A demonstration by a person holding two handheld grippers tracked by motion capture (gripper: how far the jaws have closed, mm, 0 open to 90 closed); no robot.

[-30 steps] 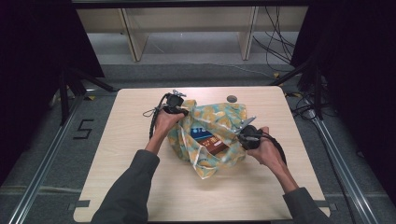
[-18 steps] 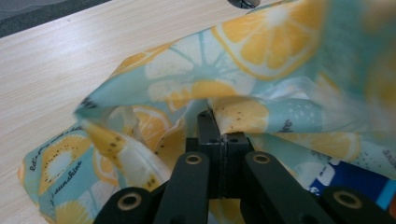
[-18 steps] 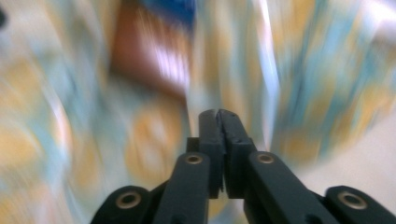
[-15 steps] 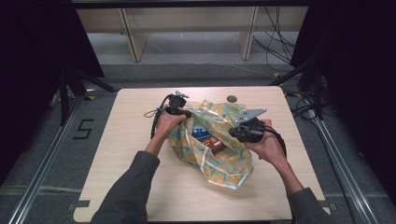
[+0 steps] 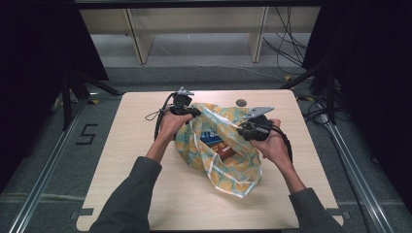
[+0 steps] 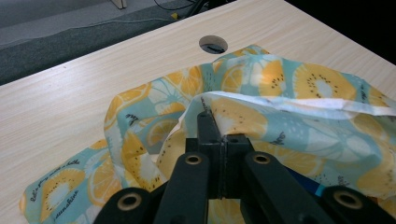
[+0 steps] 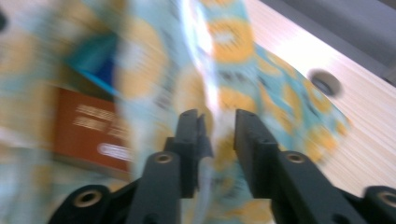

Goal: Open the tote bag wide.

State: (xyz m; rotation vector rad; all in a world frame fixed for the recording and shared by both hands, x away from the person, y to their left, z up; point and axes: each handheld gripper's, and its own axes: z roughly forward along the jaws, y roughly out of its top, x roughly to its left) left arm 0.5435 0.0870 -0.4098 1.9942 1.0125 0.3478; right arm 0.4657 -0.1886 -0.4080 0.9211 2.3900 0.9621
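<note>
The citrus-print bag [image 5: 221,145] sits mid-tabletop [image 5: 121,174], its mouth held open. The left gripper [image 5: 192,112], at the bag's 10 o'clock, is clenched on the white-edged rim. The right gripper [image 5: 245,130], at 2 o'clock, has just been opening — its jaws stand parted with the fabric between them. Inside lie a blue packet [image 5: 209,137] and a brown one [image 5: 224,149]. A round hole [image 5: 241,103] shows at 12 o'clock.

Pale wooden table [image 5: 145,194], round hole [image 5: 241,102]
</note>
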